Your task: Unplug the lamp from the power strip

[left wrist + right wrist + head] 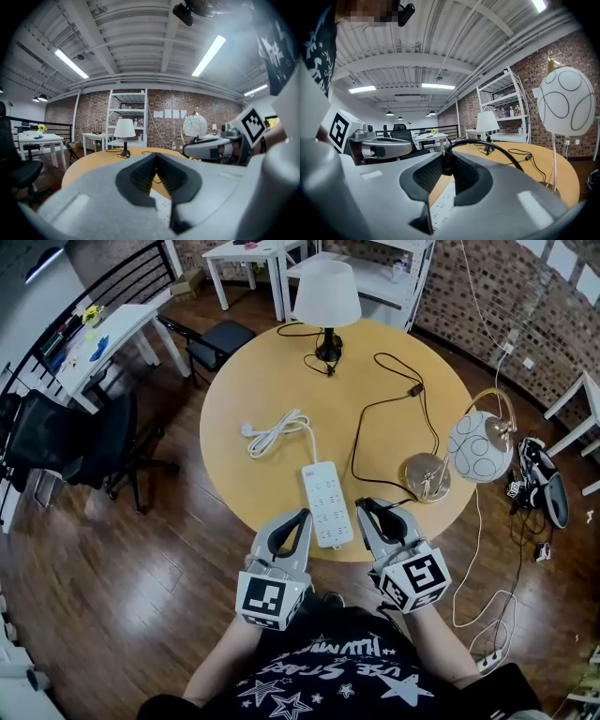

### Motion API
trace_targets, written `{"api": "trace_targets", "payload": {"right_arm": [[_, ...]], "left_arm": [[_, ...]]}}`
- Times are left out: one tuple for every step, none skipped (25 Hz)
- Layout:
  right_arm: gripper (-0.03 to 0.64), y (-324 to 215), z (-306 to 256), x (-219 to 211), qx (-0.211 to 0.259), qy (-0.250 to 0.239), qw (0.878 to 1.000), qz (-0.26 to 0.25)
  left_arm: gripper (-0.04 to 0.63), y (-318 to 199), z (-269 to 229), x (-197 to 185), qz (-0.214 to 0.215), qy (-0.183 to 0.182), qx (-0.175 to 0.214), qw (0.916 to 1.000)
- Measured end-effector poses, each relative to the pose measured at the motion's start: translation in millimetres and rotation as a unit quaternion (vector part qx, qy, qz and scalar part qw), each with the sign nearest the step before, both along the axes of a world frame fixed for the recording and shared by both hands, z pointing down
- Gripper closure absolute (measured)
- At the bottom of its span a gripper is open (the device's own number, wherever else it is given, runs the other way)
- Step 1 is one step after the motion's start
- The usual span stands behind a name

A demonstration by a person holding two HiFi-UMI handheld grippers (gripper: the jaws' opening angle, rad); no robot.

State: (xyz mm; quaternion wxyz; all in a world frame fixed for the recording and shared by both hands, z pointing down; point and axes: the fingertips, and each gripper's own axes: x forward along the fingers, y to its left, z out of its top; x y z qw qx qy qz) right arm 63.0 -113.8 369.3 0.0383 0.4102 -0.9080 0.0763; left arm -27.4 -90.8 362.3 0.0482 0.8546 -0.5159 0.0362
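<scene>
A white power strip [326, 502] lies on the round wooden table [244, 399], near its front edge. My right gripper [366, 506] is just right of the strip, shut on a black plug [446, 165] held above it. The plug's black cord [356, 451] loops back across the table to the brass base [427, 474] of a globe lamp [480, 446]. My left gripper [304, 515] is at the strip's left edge. Its tips meet with nothing between them, and the strip [159, 204] shows below them.
A lamp with a white shade [326, 294] stands at the table's far side, its own cord bunched by its base. The strip's white cable [272, 432] lies coiled at mid-table. A black chair [84, 442] stands to the left; cables and another strip [492, 660] lie on the floor to the right.
</scene>
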Motion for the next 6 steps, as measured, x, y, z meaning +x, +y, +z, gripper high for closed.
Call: {"api": "trace_targets", "payload": {"right_arm": [[0.556,-0.5,1.7,1.5,-0.001,0.002,1.000,0.001],[0.556,-1.2,3.9,3.0,-0.004,0.004,1.000,0.003],[0.557,-1.8,6.1,4.2,-0.007,0.005,1.000,0.006],[0.555,-2.4,8.1,5.0,-0.009,0.006,1.000,0.009],[0.555,-3.0,9.8,5.5,-0.011,0.007,1.000,0.011],[0.555,-3.6,11.3,5.8,-0.013,0.008,1.000,0.013]], "left_arm": [[0.592,0.2,0.7,1.9,0.002,0.001,-0.002,1.0000],[0.592,0.3,1.5,3.0,0.004,0.001,-0.003,1.0000],[0.591,0.0,2.0,3.1,0.005,0.001,-0.002,1.0000],[0.592,-0.4,2.3,2.6,0.005,0.001,-0.001,1.0000],[0.592,-0.9,2.4,1.9,0.004,0.001,-0.001,1.0000],[0.592,-1.3,2.4,1.2,0.004,0.001,0.000,1.0000]]}}
